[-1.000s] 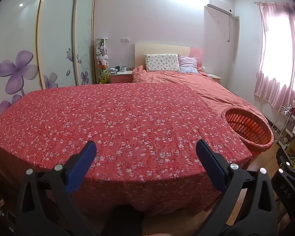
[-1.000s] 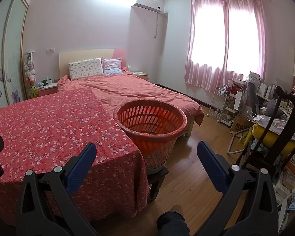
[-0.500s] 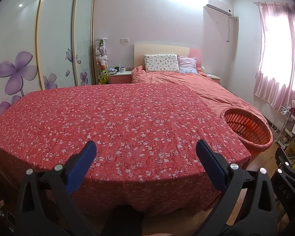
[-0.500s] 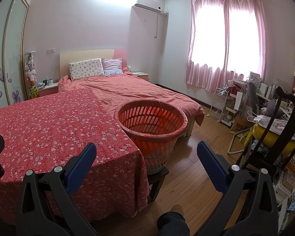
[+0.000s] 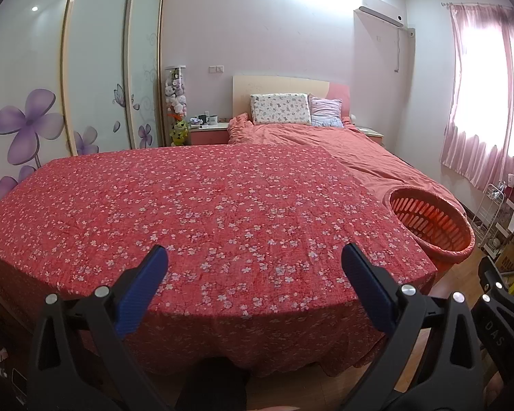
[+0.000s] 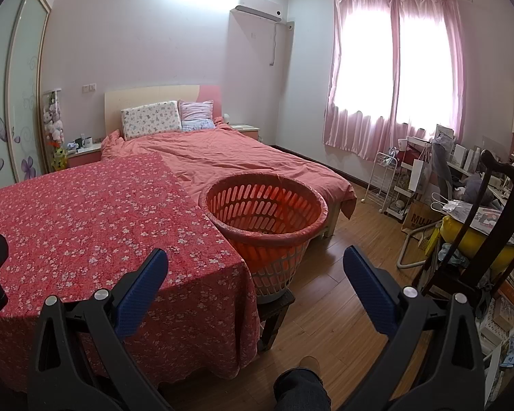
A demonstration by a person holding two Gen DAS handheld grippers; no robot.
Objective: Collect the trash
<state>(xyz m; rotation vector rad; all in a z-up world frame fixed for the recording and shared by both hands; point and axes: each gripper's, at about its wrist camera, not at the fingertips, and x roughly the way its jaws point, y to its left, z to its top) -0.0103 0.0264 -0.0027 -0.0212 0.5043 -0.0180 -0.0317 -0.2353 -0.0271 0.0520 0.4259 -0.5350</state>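
An orange slatted basket [image 6: 264,212] stands on a low dark stool at the right end of the table; it also shows in the left wrist view [image 5: 431,224]. A table under a red floral cloth [image 5: 205,205] fills the left wrist view, and I see no trash on it. My left gripper [image 5: 253,270] is open and empty over the cloth's near edge. My right gripper [image 6: 255,270] is open and empty, just short of the basket and the table's corner [image 6: 222,260].
A bed with a salmon cover [image 6: 243,157] lies behind the table. A dark wooden chair [image 6: 490,226] with a yellow cushion, a white wire cart [image 6: 390,181] and a cluttered desk stand at the right. A sliding wardrobe [image 5: 96,78] lines the left wall.
Both views have shifted only very slightly. Both grippers stay open and empty.
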